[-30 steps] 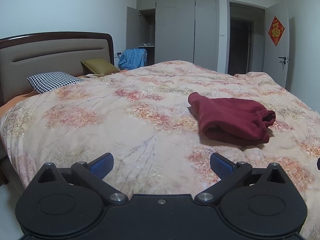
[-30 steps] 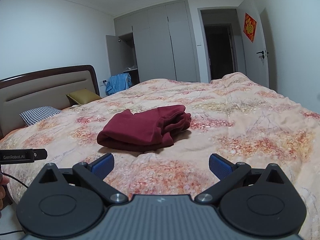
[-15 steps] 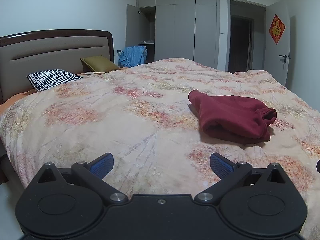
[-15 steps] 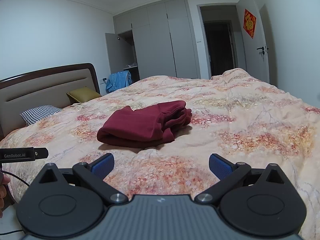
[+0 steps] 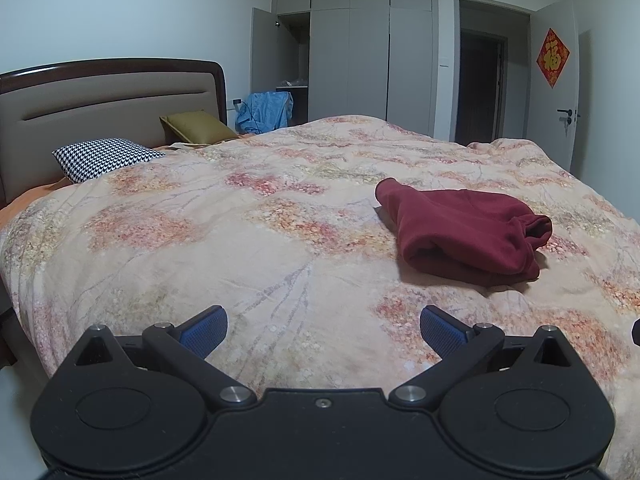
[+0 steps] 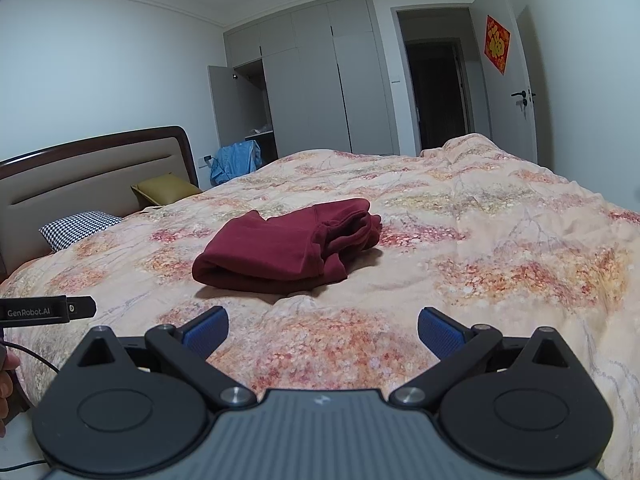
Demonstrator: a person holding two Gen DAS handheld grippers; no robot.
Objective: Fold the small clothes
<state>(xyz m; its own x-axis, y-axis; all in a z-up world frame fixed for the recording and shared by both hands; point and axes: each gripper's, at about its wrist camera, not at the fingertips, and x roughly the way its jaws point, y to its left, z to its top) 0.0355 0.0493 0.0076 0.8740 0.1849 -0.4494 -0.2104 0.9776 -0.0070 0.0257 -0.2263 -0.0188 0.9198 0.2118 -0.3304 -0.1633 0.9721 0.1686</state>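
The garment (image 6: 286,254), a dark red piece folded into a thick bundle, lies on the quilt (image 6: 500,248), at about 11 o'clock in the right view and 1 o'clock in the left view (image 5: 464,236). Over the last second it has slipped slightly lower in both views, so both grippers seem to have tilted up or drawn back a little; nothing on the bed has moved. The left gripper (image 5: 323,326) and the right gripper (image 6: 322,326) hang near the bed edge, jaws wide apart, empty, well short of the cloth. Judging by the neat bundle, this fold looks finished. Pillows (image 5: 106,157) sit at 10 o'clock by the headboard (image 5: 108,96).
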